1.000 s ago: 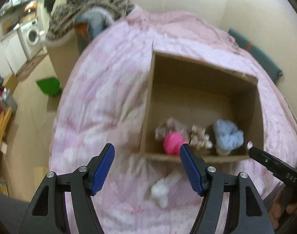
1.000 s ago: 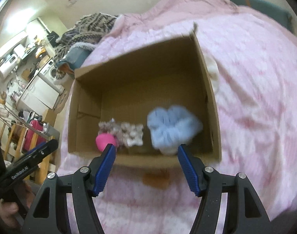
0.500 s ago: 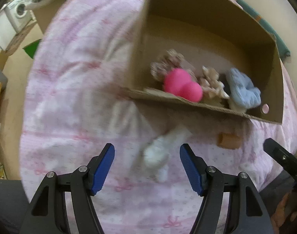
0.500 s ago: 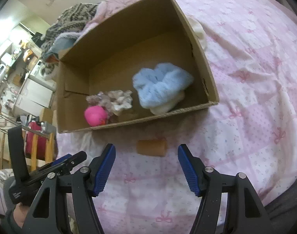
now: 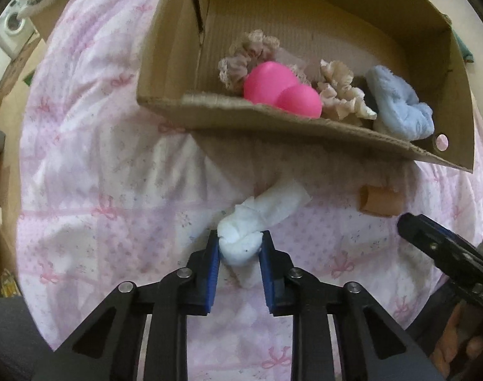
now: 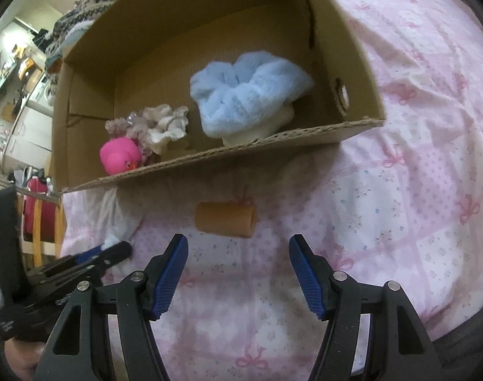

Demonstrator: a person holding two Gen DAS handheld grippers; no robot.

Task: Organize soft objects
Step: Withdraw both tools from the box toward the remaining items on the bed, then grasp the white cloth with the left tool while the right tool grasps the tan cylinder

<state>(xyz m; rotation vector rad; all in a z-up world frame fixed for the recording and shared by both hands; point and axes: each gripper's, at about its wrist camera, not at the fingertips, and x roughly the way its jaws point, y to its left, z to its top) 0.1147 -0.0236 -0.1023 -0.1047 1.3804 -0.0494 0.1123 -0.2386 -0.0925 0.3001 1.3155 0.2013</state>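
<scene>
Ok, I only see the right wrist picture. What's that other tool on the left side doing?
Observer: The left tool is closing its jaws on a white cloth, which sits between its blue pads.
Operator: What does the cloth look like? I only see a blurry bit.
Observer: It's bunched into a roll on the pink quilt. The fat knotted end is in the tool, and the loose end points toward the cardboard box.
</scene>
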